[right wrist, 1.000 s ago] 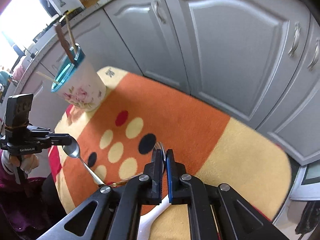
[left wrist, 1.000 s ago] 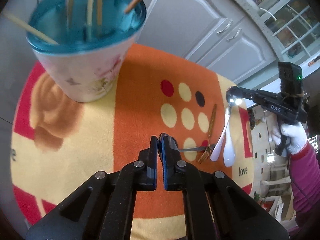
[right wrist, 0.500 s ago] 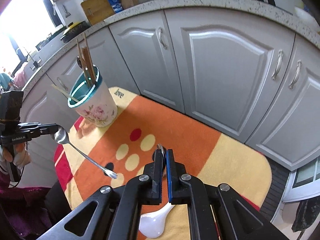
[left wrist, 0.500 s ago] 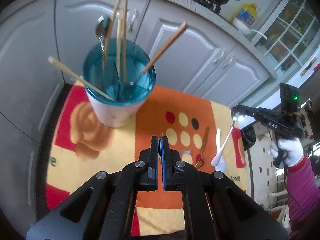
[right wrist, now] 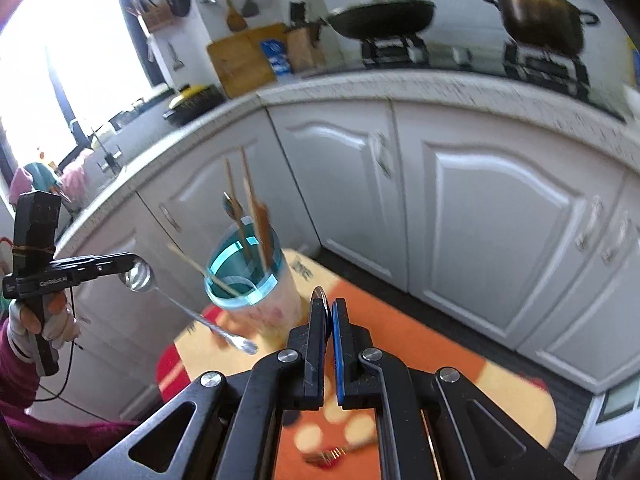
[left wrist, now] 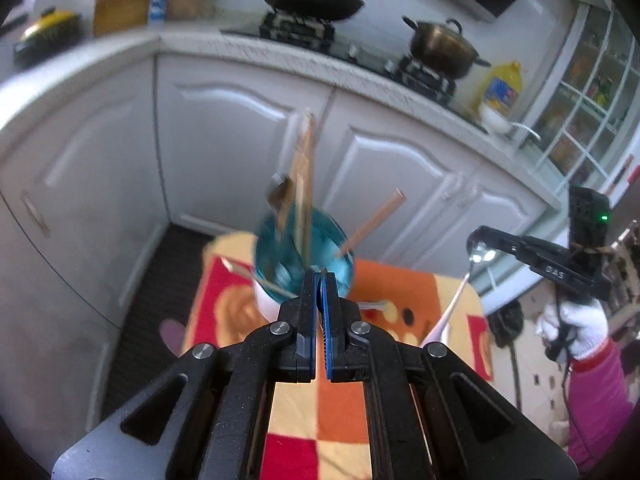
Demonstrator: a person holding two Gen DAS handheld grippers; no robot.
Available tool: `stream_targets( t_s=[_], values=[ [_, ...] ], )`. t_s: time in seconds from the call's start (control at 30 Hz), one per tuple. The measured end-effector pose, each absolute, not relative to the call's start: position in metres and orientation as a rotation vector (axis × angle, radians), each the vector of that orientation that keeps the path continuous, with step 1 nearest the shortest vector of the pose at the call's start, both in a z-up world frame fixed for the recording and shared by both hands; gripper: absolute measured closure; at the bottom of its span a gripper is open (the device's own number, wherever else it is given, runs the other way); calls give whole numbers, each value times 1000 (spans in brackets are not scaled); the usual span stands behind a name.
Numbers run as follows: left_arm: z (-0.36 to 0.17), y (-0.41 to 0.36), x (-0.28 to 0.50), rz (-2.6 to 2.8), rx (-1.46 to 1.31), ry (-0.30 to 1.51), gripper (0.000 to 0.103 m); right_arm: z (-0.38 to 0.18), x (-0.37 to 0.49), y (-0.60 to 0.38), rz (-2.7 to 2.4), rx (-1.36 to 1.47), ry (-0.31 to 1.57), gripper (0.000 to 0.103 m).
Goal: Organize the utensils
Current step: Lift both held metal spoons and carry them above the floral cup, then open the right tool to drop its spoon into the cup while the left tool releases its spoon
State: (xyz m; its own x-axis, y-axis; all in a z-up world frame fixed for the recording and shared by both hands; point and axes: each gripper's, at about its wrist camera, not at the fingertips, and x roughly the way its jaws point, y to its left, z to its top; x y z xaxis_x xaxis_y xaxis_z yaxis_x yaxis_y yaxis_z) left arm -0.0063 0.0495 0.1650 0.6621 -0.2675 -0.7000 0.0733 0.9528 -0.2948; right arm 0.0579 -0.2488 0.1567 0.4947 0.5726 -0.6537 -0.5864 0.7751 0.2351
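White panelled cabinet doors (right wrist: 460,208) run under a speckled countertop (right wrist: 400,84) holding a wok (right wrist: 380,16) and pot (right wrist: 540,12) on burners. A bright window (right wrist: 80,40) glows left; an orange-and-yellow mat (left wrist: 392,292) covers the dark floor (left wrist: 148,292).

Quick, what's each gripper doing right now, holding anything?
Left gripper: shut on a metal spoon, gripped by its bowl.
Right gripper: shut on a second spoon, also by its bowl, handle hanging down.

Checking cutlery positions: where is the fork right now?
In the right wrist view the fork lies on the orange mat, near the bottom edge, just left of the right claw.
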Motion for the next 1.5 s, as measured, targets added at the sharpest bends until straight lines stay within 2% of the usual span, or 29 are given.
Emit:
stream_targets(
  t_s=[0.3, 0.47, 0.9, 1.2, 1.5],
  values=[
    [179, 76, 26, -71, -169, 789, 102, 197, 86, -173, 685, -75, 683, 100],
    [171, 79, 41, -33, -102, 810, 102, 200, 104, -140, 645, -148, 656, 100],
    [140, 62, 62, -17, 37, 885, 102, 150, 121, -84, 569, -410, 645, 100],
    [117, 47, 70, -28, 40, 930, 102, 119, 121, -77, 599, -427, 724, 99],
    [113, 43, 73, -37, -3, 934, 101, 106, 121, -86, 679, -326, 827, 97]
  ],
)
